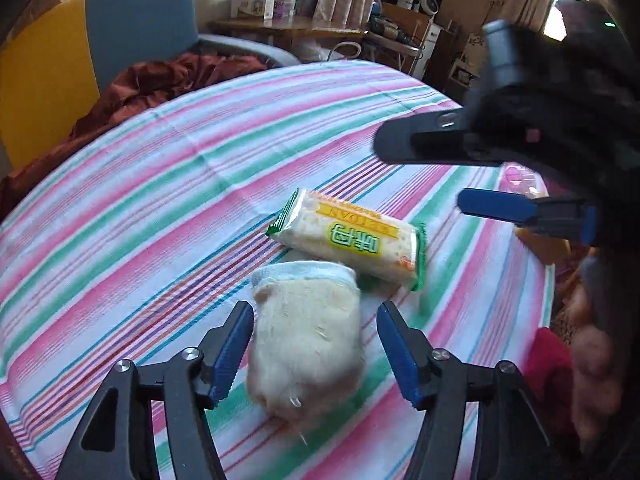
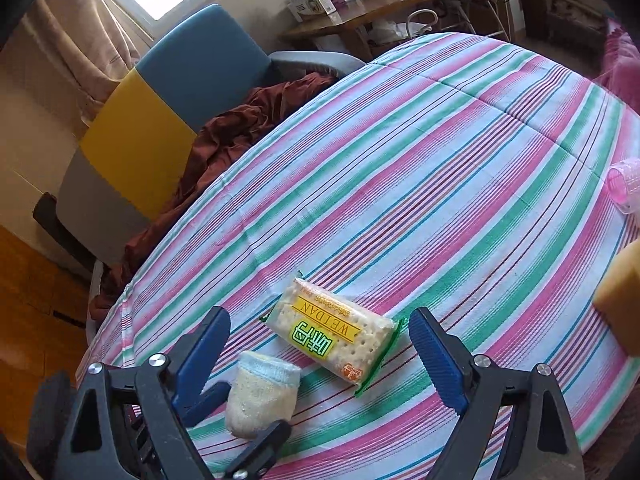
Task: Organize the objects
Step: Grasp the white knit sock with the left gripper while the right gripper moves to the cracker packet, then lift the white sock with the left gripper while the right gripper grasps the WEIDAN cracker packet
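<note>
one cracker packet [image 2: 334, 335], one fuzzy mitt [image 1: 306, 338] counted on striped cloth [image 1: 160, 168] | mitt framed between spread left gripper [image 1: 316, 350] fingers (untouched) | packet seen between parted right gripper [image 2: 320, 354] fingers, unheld

cream sock [image 1: 306, 340], cracker packet [image 1: 352, 236] lying touching

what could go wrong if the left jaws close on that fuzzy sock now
The sock lies right against the cracker packet, so pulling it could drag the packet along. The right gripper hangs open close above both, so the two tools could bump. The sock's loose fuzz may snag on the ribbed blue pads.
</note>
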`<state>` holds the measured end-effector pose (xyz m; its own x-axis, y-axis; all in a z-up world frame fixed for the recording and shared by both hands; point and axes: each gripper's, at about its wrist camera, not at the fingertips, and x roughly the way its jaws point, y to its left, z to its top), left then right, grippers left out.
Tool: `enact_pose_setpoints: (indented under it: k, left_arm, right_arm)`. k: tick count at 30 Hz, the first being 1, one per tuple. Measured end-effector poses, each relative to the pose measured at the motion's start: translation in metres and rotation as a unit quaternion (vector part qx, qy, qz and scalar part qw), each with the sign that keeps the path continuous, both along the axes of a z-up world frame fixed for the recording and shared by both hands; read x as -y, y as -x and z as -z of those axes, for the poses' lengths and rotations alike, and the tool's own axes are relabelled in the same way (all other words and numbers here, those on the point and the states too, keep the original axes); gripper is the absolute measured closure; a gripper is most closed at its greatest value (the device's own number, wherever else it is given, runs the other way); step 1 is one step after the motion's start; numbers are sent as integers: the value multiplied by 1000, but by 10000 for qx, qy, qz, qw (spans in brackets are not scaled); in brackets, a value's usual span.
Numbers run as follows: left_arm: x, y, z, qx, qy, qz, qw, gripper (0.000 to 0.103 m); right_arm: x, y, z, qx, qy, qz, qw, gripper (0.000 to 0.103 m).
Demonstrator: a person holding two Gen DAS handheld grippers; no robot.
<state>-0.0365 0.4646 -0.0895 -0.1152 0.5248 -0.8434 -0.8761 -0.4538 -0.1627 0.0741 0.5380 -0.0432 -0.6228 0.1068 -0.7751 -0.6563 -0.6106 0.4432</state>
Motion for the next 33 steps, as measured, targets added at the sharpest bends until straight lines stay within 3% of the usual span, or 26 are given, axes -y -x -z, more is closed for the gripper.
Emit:
enact_pose_setpoints:
  k: [2,4,18,23,33]
  left_arm:
    - [4,10,10,345,-91,-186,9992,48]
    - [17,11,11,444,-343,-272,9981,50]
    - [135,-22,9,43,-805,-765,9938,50]
    - [142,-22,14,81,-1077,-747,9913,49]
    - [140,-23,17,117,-1197,-756,9899,48]
  right_arm:
    - [-2,0,1,45,0,18,10000,11]
    - [-3,0,3,82,18,25,10000,11]
    - [12,19,14,709,-587,-338,9952,11]
    - [21,29,18,987,-1035,-591,9880,11]
    - [34,55,30,1222,-1443,-1189,9747,11]
